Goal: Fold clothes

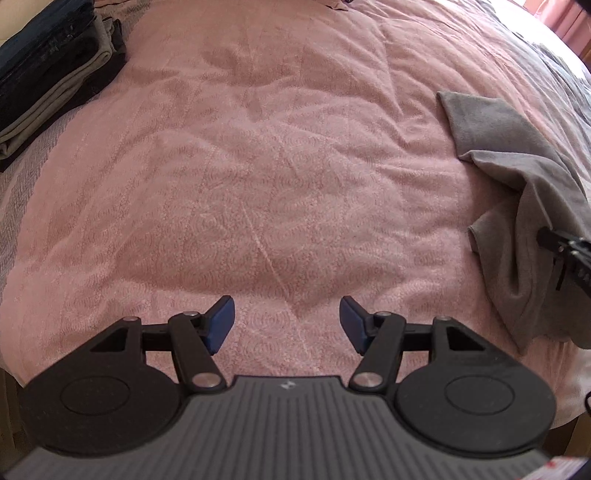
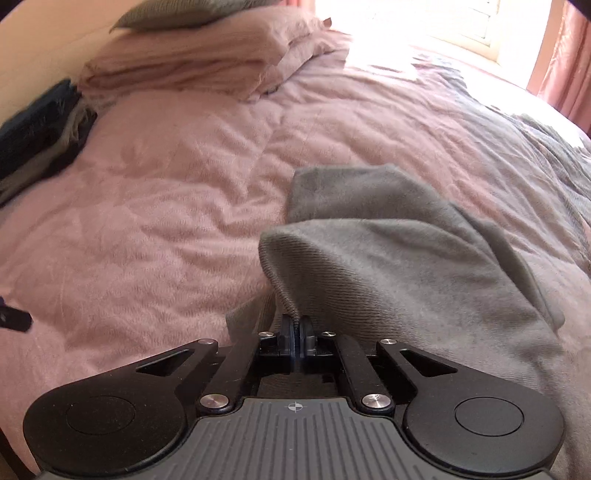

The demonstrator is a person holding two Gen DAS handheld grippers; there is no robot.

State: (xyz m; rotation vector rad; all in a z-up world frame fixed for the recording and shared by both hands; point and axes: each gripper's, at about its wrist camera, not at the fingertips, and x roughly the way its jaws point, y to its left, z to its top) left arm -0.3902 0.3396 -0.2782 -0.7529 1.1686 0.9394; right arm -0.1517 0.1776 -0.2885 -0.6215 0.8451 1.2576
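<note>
Grey knitted garment (image 2: 388, 251) lay crumpled on the right side of the bed, on the pink quilted bedspread (image 1: 258, 166). Its near edge was lifted and pinched between the blue pads of the right tongs (image 2: 295, 328), which were closed fully on the cloth. The rest of the garment spread away to the far right, partly folded over itself. The left tongs (image 1: 287, 325) hung over bare bedspread, well apart from the garment, with their blue pads (image 1: 221, 325) standing wide and nothing between them. At the far left of the bed was a stack of folded dark blue and grey clothes (image 1: 51, 74). Pink pillows (image 2: 192, 55) were piled at the far end, near a bright window (image 2: 443, 22).
</note>
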